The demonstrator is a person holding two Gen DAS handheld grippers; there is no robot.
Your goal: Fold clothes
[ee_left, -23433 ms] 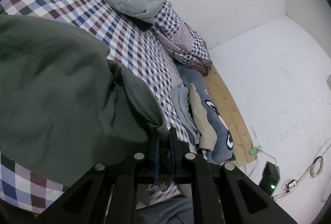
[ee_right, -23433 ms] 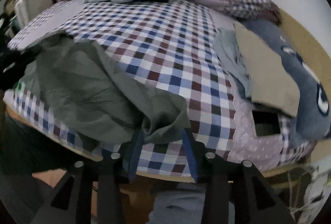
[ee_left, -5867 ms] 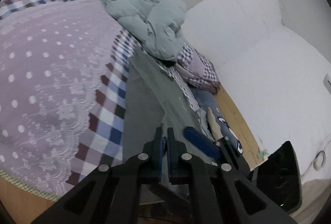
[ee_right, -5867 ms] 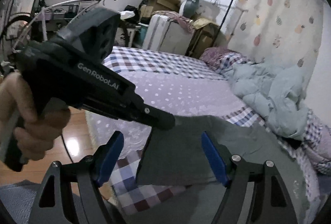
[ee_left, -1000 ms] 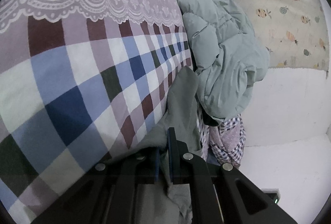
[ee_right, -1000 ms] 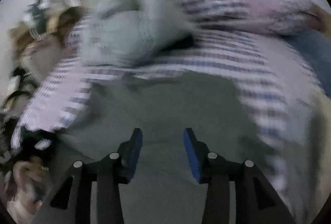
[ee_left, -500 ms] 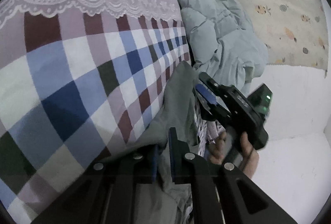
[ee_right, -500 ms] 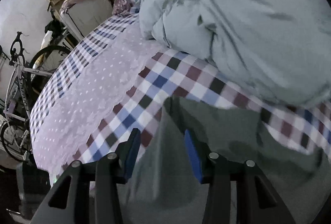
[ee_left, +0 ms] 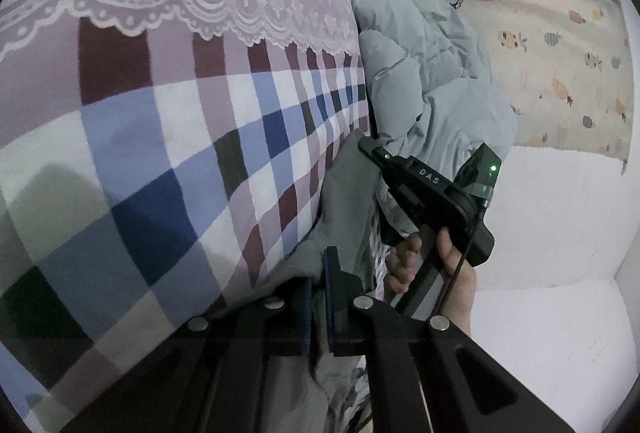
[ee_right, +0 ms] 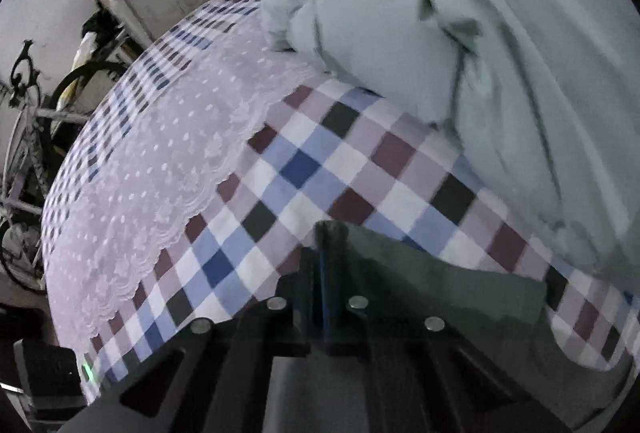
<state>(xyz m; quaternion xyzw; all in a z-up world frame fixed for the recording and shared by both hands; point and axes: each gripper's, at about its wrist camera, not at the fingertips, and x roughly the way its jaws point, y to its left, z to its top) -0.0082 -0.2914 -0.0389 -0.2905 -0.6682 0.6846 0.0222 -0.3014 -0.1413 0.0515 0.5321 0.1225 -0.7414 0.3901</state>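
both grippers pinching one edge of a grey-green garment on a checked bedspread

the left gripper [ee_left: 316, 297] has its blue-padded fingers pressed together on the near end of the grey-green garment [ee_left: 344, 193], which lies on the checked bedspread [ee_left: 168, 161] just beside a pale quilted coat [ee_left: 420, 81]. in the left wrist view the right gripper [ee_left: 366, 147], held in a hand [ee_left: 436, 265], bites the garment's far tip. in the right wrist view the right gripper [ee_right: 322, 269] has its fingers shut, with the cloth's corner [ee_right: 332, 229] caught between them, and the garment [ee_right: 460, 297] spreads to the right of it.

to do this step well, judging from the two grips, the edge between them should be drawn taut before it is carried over, so that the fold line falls straight; both ends should travel together, and the far grip should keep clear of the coat.

the garment looks thin, matte and limp, and forms soft creases. the bedspread is a woven check of blue, maroon, white and dark squares, overlaid by a lilac dotted panel [ee_right: 172, 153] with a scalloped lace border. the coat is puffy with stitched channels. a fruit-print curtain [ee_left: 560, 33] hangs beyond.
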